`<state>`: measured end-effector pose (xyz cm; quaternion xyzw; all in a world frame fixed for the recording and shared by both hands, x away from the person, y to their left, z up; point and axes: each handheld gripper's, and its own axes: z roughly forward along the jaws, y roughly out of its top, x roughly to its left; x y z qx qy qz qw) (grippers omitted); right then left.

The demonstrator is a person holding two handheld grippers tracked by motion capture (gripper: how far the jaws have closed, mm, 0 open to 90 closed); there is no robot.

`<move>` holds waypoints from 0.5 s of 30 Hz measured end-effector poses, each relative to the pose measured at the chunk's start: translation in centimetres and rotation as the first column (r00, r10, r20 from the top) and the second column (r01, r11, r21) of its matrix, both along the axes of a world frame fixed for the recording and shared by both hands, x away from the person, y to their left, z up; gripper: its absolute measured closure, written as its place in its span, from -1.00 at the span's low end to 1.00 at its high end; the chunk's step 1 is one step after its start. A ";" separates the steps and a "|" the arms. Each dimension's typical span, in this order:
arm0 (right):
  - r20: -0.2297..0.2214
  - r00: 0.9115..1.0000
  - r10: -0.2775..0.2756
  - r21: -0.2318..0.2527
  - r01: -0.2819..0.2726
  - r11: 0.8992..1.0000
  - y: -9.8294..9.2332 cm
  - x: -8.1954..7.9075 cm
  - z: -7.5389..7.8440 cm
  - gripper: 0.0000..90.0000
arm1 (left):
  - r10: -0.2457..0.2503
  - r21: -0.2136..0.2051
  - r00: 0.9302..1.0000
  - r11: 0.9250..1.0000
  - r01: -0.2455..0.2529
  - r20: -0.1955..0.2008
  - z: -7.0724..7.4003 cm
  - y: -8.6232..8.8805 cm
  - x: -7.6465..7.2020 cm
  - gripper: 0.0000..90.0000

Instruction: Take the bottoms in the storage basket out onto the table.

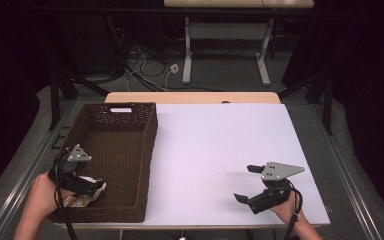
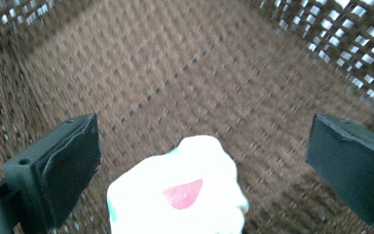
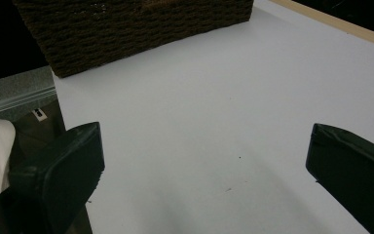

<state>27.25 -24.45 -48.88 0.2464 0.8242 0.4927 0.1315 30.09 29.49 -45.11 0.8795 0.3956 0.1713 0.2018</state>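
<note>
The left claw (image 1: 92,187) hung with jaws apart over a crumpled white wrapper (image 2: 177,192) bearing a red mark, which lay in the near corner of the brown woven basket (image 1: 147,150); blur hid its print. The right claw (image 1: 246,183) gaped over the smooth white surface (image 1: 220,145).

L gripper (image 1: 80,182) sits low inside the basket (image 1: 130,112), jaws spread wide — R gripper (image 1: 247,184) well right of it, jaws wide too.

A crumpled wrapper (image 1: 83,196) lies in the basket (image 1: 147,150), left on the table (image 1: 220,150).
</note>
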 end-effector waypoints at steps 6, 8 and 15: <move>0.001 1.000 -0.003 0.000 0.003 1.000 0.0 0.0 0.0 -0.99 | 0.027 0.044 0.999 0.999 -0.025 -0.045 -0.6 0.3 0.3 -1.00; 0.001 1.000 0.001 0.002 -0.001 1.000 0.0 0.0 0.0 -0.99 | 0.034 0.054 0.997 0.998 -0.031 -0.062 -0.8 0.4 0.3 -1.00; -0.004 1.000 0.003 -0.003 -0.003 1.000 0.0 0.0 0.0 -0.99 | 0.066 0.093 0.990 0.994 -0.054 -0.123 -1.4 0.7 0.6 -1.00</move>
